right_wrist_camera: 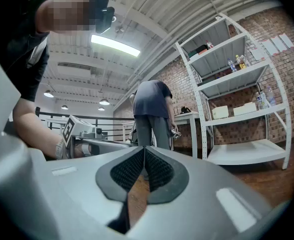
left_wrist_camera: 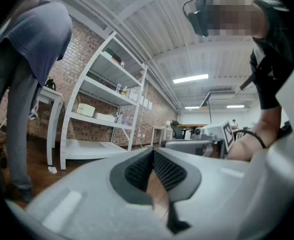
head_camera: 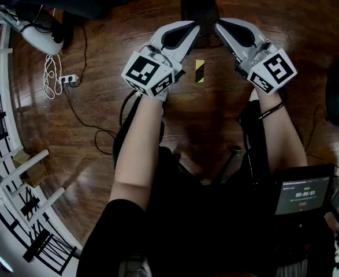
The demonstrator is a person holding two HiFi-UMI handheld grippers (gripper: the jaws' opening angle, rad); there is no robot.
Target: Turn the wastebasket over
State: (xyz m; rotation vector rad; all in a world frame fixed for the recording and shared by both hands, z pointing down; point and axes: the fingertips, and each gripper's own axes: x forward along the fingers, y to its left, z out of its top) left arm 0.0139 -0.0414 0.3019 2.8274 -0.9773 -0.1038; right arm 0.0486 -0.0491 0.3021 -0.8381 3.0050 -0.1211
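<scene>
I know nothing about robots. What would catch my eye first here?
Two white tools with black-and-white marker cubes, the left gripper and the right gripper, reach out side by side over a dark wooden floor, both shut and empty. Just past their tips sits a dark shape, probably the wastebasket; a yellow-and-black strip lies on the floor between them.

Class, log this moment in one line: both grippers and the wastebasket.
left gripper: shut, empty | right gripper: shut, empty | wastebasket: on floor ahead, not held
</scene>
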